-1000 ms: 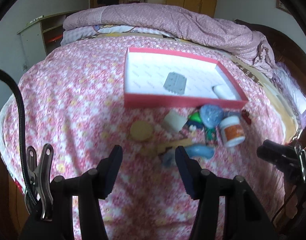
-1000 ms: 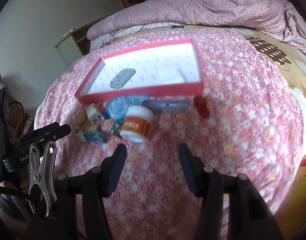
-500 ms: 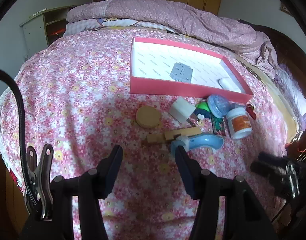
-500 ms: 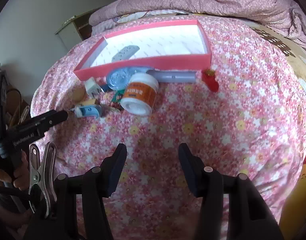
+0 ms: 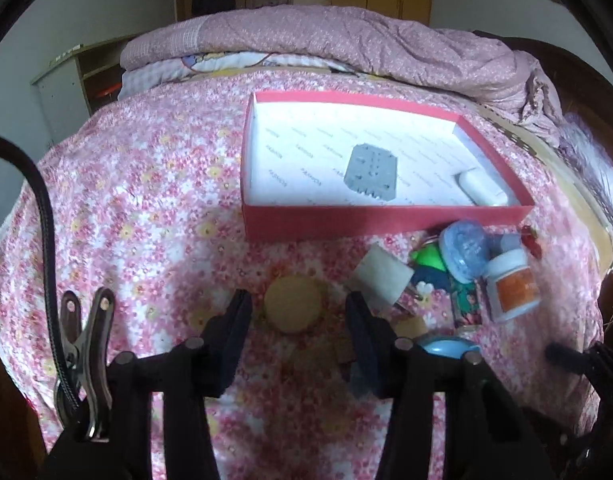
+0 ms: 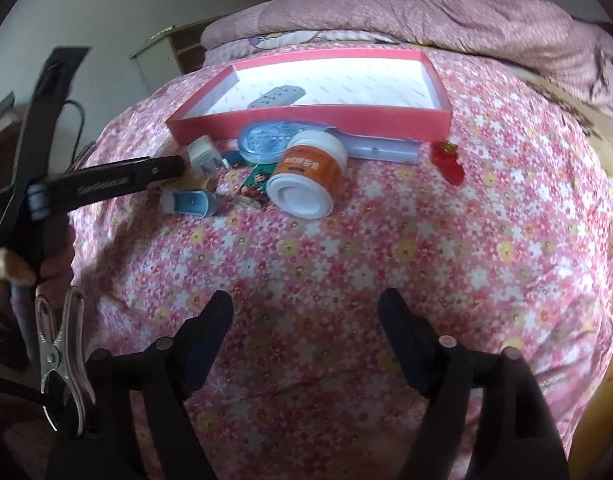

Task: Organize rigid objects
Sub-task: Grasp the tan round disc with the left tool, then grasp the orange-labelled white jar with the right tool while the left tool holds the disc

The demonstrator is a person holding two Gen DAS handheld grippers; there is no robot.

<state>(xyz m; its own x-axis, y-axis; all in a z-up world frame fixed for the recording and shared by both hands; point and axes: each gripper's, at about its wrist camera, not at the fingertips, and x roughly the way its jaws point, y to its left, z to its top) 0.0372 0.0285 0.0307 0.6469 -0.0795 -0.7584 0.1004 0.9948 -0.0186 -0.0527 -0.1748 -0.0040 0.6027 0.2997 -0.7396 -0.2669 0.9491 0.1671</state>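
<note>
A red box [image 5: 386,220] on the flowered bed holds a grey power strip [image 5: 372,172] and a white piece [image 5: 480,190]. Loose items lie in front of it: a round wooden disc [image 5: 292,304], a white cube [image 5: 380,280], a blue lid [image 5: 464,248] and a white jar with an orange label [image 5: 512,288]. My left gripper [image 5: 298,320] is closing, its pads on either side of the disc but clear of it. My right gripper [image 6: 306,316] is opening over bare bedspread, short of the jar [image 6: 310,172], with nothing between its fingers.
A blue curved item [image 6: 190,202], a lavender bar [image 6: 386,148] and a small red piece [image 6: 448,160] lie near the box [image 6: 306,116]. Light wooden blocks [image 5: 318,354] sit under my left gripper. A pink quilt [image 5: 346,36] is heaped behind. The bed drops off at right.
Both grippers have come down and forward toward the pile. The left jaws have narrowed and now straddle the wooden disc. The right jaws have spread wider.
</note>
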